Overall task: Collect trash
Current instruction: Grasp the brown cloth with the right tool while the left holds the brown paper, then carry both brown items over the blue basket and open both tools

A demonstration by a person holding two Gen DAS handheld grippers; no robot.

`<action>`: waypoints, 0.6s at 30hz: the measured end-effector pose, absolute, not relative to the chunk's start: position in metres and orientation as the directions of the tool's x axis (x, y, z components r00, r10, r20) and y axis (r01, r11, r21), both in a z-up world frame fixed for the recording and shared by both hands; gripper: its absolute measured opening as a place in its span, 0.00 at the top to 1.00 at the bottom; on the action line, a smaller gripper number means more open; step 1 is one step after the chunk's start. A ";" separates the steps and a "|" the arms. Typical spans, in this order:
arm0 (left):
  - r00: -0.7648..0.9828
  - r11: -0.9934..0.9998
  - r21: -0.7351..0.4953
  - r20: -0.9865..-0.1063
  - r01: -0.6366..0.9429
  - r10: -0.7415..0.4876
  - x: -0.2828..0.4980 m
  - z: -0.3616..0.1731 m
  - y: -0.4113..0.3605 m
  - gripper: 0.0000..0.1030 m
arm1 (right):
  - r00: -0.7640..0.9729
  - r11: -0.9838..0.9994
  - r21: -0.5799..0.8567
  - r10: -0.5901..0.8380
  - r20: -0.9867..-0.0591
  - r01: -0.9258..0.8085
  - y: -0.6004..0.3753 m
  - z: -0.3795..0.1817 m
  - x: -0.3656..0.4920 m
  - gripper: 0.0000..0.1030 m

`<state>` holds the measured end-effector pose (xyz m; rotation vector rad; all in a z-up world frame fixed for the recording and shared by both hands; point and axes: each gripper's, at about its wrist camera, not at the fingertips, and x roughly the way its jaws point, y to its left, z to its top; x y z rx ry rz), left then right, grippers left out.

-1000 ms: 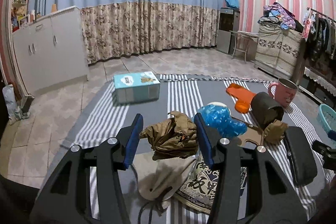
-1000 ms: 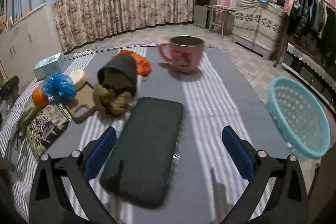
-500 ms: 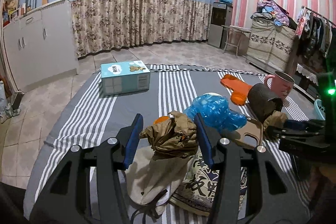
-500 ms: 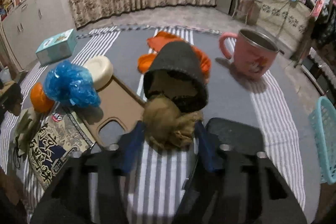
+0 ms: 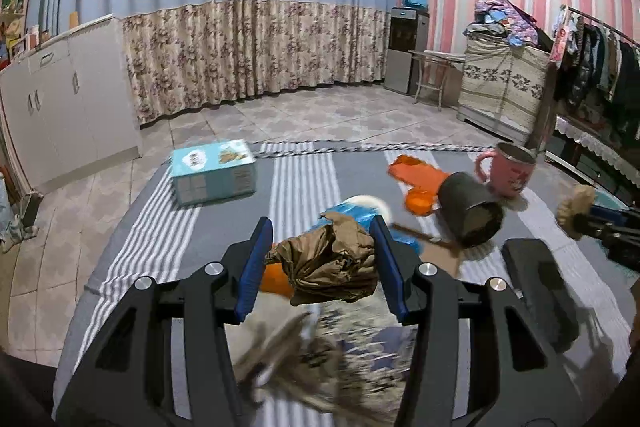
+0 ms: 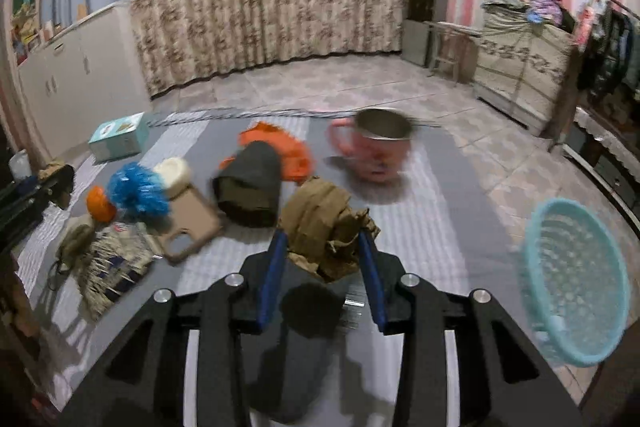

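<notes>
My left gripper [image 5: 322,267] is shut on a crumpled brown paper ball [image 5: 330,263], held above the striped table. My right gripper [image 6: 322,267] is shut on a second crumpled brown paper wad [image 6: 326,231], lifted above a black flat case [image 6: 304,347]. The right gripper with its wad also shows at the right edge of the left wrist view [image 5: 576,213]. A light blue plastic basket [image 6: 576,287] stands at the table's right edge. A blue plastic bag [image 6: 138,189] lies at the left among the clutter.
On the table lie a tipped dark cup [image 6: 250,187], an orange pouch [image 6: 280,145], a pink mug [image 6: 376,149], a brown phone case [image 6: 192,227], a printed packet [image 6: 112,263] and a teal tissue box [image 5: 214,171]. Cabinets stand far left.
The right gripper moved to the paper wad by the dark cup, shut on it and lifted it toward the basket side. The left gripper stayed shut on its paper ball and rose slightly.
</notes>
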<state>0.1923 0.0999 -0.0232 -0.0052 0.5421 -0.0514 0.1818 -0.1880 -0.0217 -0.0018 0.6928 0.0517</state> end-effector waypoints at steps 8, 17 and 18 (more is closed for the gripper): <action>0.852 0.995 0.011 -0.517 0.098 -0.078 0.189 -0.013 0.034 0.52 | 0.771 0.992 -0.009 -0.105 -0.629 0.129 -0.301 -0.014 0.149 0.64; 0.830 0.967 0.006 -0.515 0.255 -0.216 0.188 -0.004 -0.068 0.52 | 0.778 0.967 0.009 -0.200 -0.595 0.256 -0.382 -0.002 0.142 0.64; 0.826 0.962 0.004 -0.514 0.273 -0.232 0.188 -0.003 -0.080 0.52 | 0.775 0.964 0.014 -0.205 -0.598 0.266 -0.390 -0.004 0.142 0.64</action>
